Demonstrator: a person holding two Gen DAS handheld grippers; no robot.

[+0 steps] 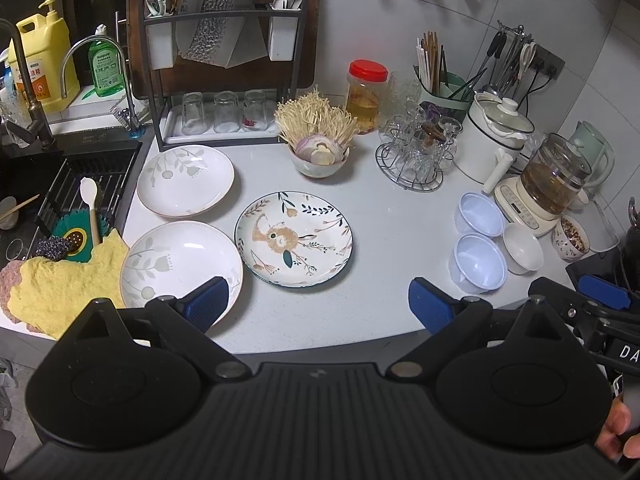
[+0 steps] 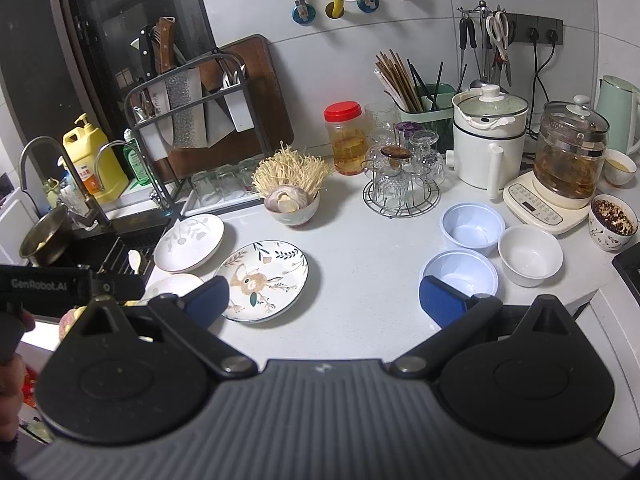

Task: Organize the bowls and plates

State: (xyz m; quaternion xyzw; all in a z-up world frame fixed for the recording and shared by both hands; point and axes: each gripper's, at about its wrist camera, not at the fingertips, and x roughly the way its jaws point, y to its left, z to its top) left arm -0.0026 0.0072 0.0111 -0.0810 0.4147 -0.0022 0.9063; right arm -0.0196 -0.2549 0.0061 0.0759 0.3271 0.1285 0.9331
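Left tool [image 1: 318, 304] is held above the near edge of the white surface [image 1: 384, 232], blue pads wide apart, nothing gripped. Right tool [image 2: 324, 300] is likewise held w/ pads wide apart, nothing between them.

On the surface, three plates are seen near the sink side: a white round plate w/ pale grey leaf print at the back [image 1: 185, 180], a second white leaf-print plate nearer the front [image 1: 180, 264], and a round ceramic plate w/ rabbit and leaf pattern [image 1: 293, 238] just right of both. The front leaf plate is partly covered by the left tool's left pad in the left wrist view. The rabbit plate is just beside both leaf plates; contact can't be told.

Well apart, on the right: two pale blue plastic bowls [image 2: 472, 228] [image 2: 460, 276] are set one behind the other, w/ a small white ceramic bowl [image 2: 530, 254] just beside them. A patterned cup w/ dark contents [image 2: 612, 226] is seen further right.

Behind the plates, a small bowl holding enoki mushrooms and sliced onion [image 1: 318, 162] is seen. A yellow cloth [image 1: 68, 280] lies at the left edge, touching the front leaf plate's rim.
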